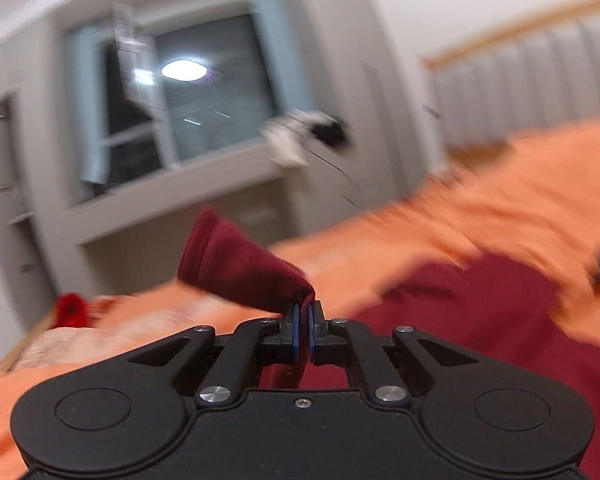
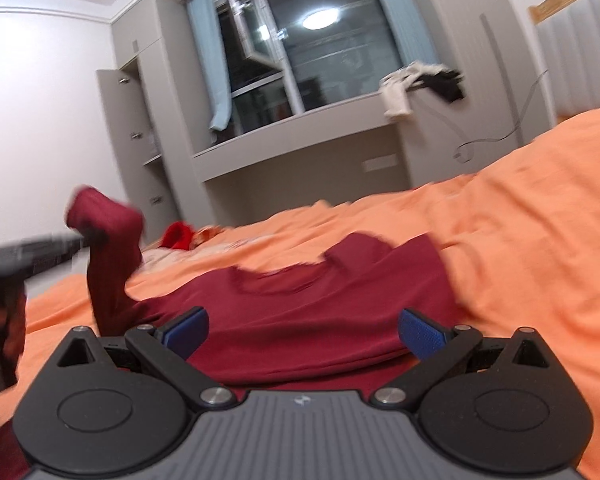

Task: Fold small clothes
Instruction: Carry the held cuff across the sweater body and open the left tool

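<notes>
The left tongs (image 1: 304,312) were closed on a pinch of the dark red shirt (image 1: 480,304), the blue pads (image 1: 296,328) nearly meeting with a ridge of cloth between them. From that pinch a sleeve (image 1: 236,264) stood up and away to the left, its cuff end uppermost, lifted clear of the bed. In the right wrist view the left tongs (image 2: 86,236) showed blurred at the left edge, holding that sleeve (image 2: 108,240) upright above the bedspread (image 2: 520,220). The right tongs (image 2: 304,332) were wide open, holding nothing, their blue pads (image 2: 422,334) spread low over the near part of the shirt (image 2: 320,300). The shirt lay flat on the orange bedspread, its long axis running roughly away from the right tongs, neckline at the far end. Farther off on the bed sat a bright red item (image 2: 178,234), too blurred to identify. Beyond the bed stood a grey built-in worktop (image 2: 300,124) under a window (image 2: 332,48), with white and black clothes (image 2: 420,84) heaped at its right end.
</notes>
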The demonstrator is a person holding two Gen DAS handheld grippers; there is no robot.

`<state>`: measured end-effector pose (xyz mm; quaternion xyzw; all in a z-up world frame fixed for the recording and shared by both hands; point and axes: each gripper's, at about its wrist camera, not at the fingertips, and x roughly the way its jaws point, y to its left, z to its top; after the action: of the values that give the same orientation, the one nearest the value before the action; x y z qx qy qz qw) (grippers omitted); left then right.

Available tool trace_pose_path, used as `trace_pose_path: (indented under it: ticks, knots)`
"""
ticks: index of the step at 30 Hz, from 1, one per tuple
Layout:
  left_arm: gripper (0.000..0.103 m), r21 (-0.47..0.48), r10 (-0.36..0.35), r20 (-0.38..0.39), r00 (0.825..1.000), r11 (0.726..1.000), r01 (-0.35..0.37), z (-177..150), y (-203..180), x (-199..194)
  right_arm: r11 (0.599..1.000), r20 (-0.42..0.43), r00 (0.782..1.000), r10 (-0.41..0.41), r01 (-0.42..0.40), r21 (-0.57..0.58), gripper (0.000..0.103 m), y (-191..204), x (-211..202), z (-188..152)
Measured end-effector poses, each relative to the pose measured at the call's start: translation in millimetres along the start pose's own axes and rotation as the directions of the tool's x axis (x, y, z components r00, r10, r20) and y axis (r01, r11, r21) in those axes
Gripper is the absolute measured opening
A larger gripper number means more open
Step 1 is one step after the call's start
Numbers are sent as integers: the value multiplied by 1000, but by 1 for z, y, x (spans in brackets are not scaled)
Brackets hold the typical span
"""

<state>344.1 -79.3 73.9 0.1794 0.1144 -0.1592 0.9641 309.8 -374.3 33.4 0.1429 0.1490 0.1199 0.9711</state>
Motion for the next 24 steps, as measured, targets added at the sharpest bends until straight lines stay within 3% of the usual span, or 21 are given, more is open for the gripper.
trace_pose_path:
  ticks: [5,10,15,20,21,24]
  knots:
    - [6,74,-106,-118,987,991,115,-35,-50,22,997,11,998,-55,54,57,103,-26,-8,4]
    - [20,80,-154,-196,968,982,173,-59,-66,25,994,-18,999,-46,47,103,103,-36,-1,4]
    - [55,17,-227,-209,951,972,235,-62,-60,-5,996,-60,998,-25,30,86,103,-27,15,0]
    - [75,-81,-216,-221,951,976,202,-59,-32,-23,995,-130,990,50,-38,88,103,-8,34,-8]
    - [83,-104,-197,-223,955,979,178,-57,-21,-27,993,-148,986,78,-65,94,103,-3,39,-10]
    - [92,-178,-125,-234,964,980,84,-56,12,-34,992,-210,970,121,-108,72,103,12,56,-14]
